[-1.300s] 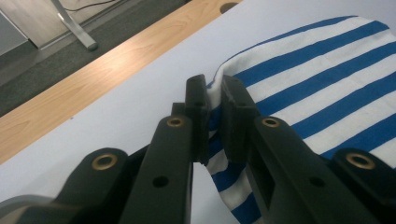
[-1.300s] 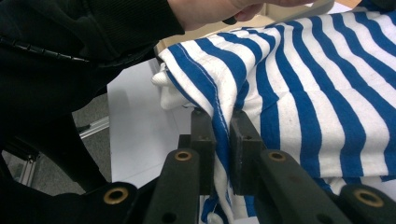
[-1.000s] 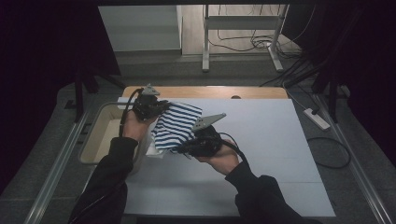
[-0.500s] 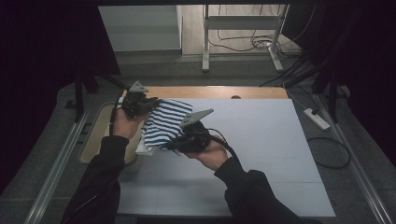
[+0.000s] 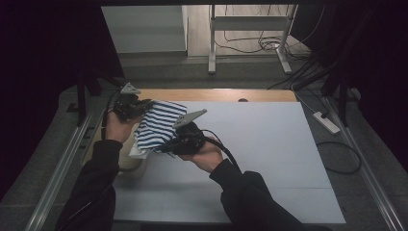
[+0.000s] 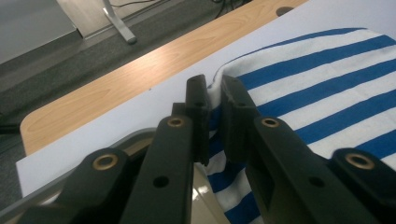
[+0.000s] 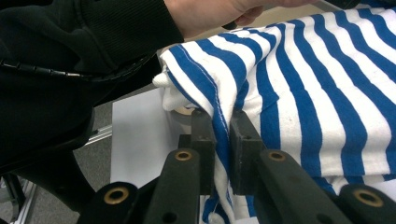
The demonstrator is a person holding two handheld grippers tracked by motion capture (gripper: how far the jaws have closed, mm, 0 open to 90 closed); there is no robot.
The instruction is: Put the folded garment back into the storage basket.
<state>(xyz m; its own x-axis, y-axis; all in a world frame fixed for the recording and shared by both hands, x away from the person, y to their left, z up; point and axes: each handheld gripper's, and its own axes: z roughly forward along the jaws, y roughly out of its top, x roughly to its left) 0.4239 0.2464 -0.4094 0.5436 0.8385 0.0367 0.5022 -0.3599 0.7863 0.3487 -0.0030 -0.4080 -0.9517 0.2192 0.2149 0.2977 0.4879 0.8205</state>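
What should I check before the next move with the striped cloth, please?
1. Left gripper shut on an edge of the striped cloth: ok.
2. Right gripper shut on a folded edge of the cloth: ok.
3. Cloth held between the two grippers without slipping out of the jaws: ok in both gripper views.
4. Cloth lifted free of the white table sheet: cannot tell; its lower corner hangs near the tray at the table's left edge.
5. Cable of the right gripper clear of the cloth: ok, it trails back along the sleeve.
6. Open sheet to the right for laying the cloth down: ok.
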